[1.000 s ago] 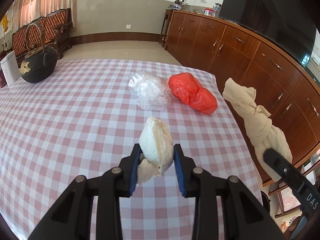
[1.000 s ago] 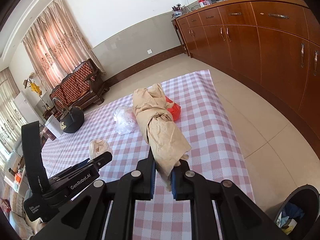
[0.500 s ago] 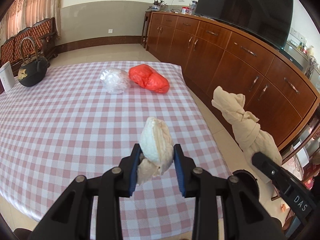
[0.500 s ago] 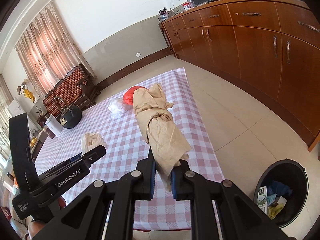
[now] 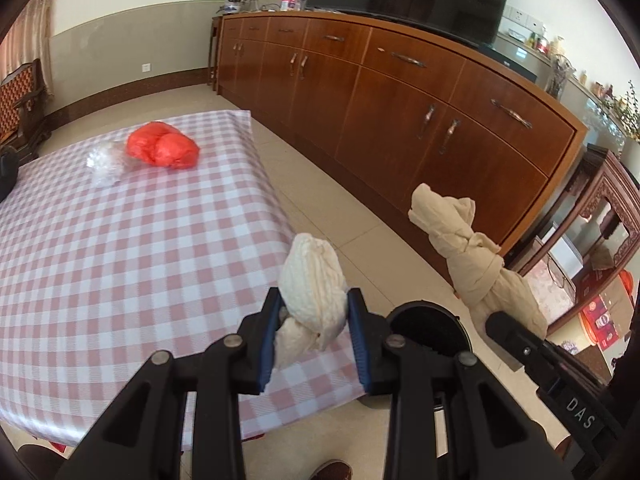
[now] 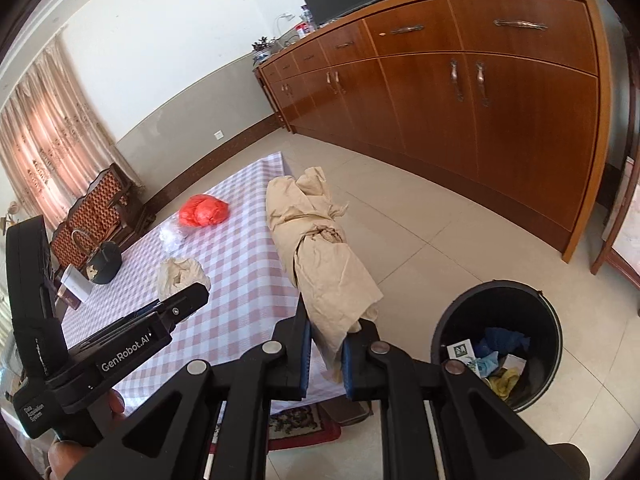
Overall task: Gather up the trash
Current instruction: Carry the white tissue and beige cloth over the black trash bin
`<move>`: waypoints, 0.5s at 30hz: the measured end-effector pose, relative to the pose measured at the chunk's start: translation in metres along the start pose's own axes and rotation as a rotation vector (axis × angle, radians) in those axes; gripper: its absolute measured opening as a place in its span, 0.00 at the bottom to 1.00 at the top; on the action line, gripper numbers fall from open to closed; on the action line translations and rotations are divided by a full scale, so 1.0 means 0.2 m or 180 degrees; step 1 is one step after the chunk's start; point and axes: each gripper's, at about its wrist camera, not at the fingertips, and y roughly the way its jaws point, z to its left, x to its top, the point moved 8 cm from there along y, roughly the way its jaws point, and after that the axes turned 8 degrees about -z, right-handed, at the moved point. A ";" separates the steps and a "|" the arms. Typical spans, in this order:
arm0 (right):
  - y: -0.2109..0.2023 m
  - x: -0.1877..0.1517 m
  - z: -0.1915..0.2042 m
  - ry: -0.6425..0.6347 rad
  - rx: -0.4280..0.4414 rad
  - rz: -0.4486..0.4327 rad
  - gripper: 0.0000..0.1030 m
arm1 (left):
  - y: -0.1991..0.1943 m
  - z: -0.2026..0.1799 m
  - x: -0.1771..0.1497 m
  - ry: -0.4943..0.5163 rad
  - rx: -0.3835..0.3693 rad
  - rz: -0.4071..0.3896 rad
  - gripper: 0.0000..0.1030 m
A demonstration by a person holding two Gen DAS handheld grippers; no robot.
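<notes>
My left gripper (image 5: 314, 336) is shut on a cream crumpled paper wad (image 5: 312, 284), held above the table's near right corner; it also shows in the right wrist view (image 6: 180, 276). My right gripper (image 6: 325, 354) is shut on a tan twisted paper bundle (image 6: 320, 252), held over the floor beside the table; it also shows in the left wrist view (image 5: 468, 256). A black trash bin (image 6: 500, 340) with some rubbish inside stands on the floor to the right; its rim shows in the left wrist view (image 5: 428, 320). A red plastic bag (image 5: 162, 150) and a clear plastic bag (image 5: 102, 164) lie at the table's far end.
The table has a pink checked cloth (image 5: 120, 260). A long wooden sideboard (image 5: 400, 112) runs along the right wall. A black kettle (image 6: 102, 260) and a small box (image 6: 74, 290) stand on the table's far left. A carved wooden cabinet (image 5: 600, 240) stands at the right. Tiled floor lies between table and sideboard.
Both grippers have swung to the right, away from the table's middle and toward the bin, each still holding its paper. The bin is now nearer and larger in the right wrist view.
</notes>
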 end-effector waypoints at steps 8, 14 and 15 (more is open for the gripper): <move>-0.13 -0.07 -0.45 0.0425 -0.0428 0.0004 0.13 | 0.16 -0.41 -0.14 0.0319 -0.0354 0.0274 0.33; -0.14 -0.18 -0.76 0.0734 -0.0735 0.0170 0.13 | 0.30 -0.63 -0.27 0.0463 -0.0519 0.0517 0.33; -0.13 -0.20 -0.81 0.0786 -0.0771 0.0208 0.13 | 0.32 -0.66 -0.30 0.0482 -0.0529 0.0550 0.33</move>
